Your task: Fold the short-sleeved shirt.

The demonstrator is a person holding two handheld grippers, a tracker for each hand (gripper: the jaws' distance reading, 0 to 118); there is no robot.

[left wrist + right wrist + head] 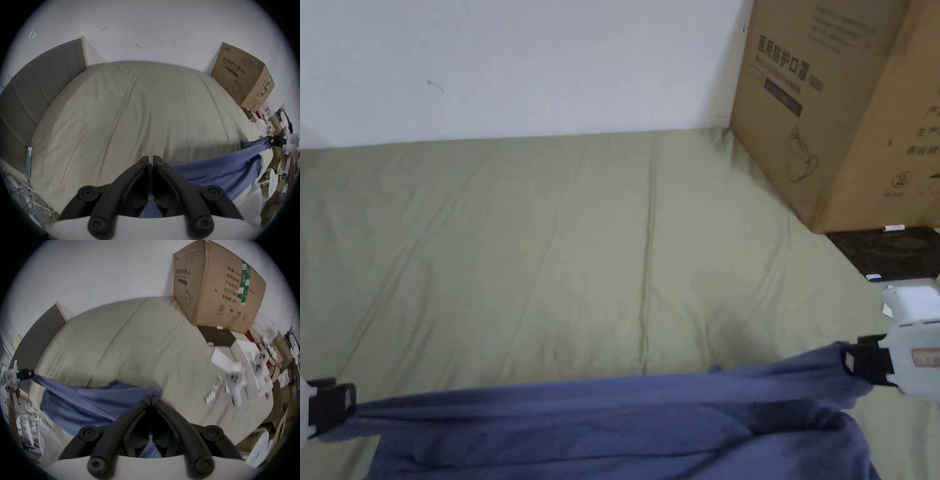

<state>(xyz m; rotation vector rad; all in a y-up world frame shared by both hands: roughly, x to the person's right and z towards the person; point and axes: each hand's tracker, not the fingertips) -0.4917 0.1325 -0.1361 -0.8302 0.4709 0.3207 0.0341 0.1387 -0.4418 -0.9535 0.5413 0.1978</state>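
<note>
Shirt (612, 419), blue and short-sleeved, is hanging stretched in a long band across the near edge of the bed (550, 250); its upper edge is running taut from one gripper to the other while the rest is sagging below, out of the head view's bottom border. You are holding it at both ends. Your left gripper (334, 400) is clenching the shirt's left end, both black jaws pressed together on the cloth; in the left gripper view (152, 160) blue fabric is showing between the closed jaws and trailing away to the right. Your right gripper (859, 365) is gripping the right end in the same way, and in the right gripper view (151, 398) the cloth is bunching at the meeting jaw tips and spreading leftward toward the other gripper (26, 374). The bed is wearing an olive-green sheet, creased in long lines, and is lying against a white wall (519, 62). A large cardboard box (837, 106) is standing at the far right corner of the bed, with a dark flat object (894, 253) just in front of it. A grey padded headboard (40, 81) is rising at the bed's left side.
</note>
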